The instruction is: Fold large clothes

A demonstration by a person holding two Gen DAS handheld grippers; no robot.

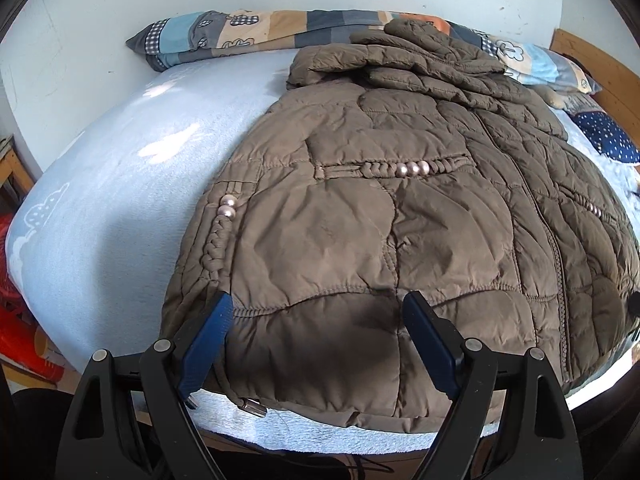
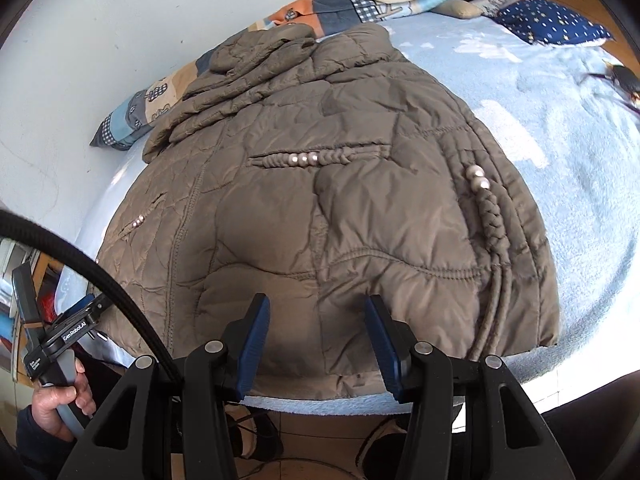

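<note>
Two grippers hover over the near hem of a brown quilted jacket point(image 1: 380, 220) lying flat on the light-blue bed point(image 1: 100, 208). The left gripper point(image 1: 316, 312) stands wide open, empty. The right gripper point(image 2: 316, 312) is partly open, gripping nothing.

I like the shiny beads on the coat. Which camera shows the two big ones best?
The right wrist view: the two big beads sit clear and bright above a braided cord. The left wrist view shows a similar pair, smaller, at the coat's edge.
</note>
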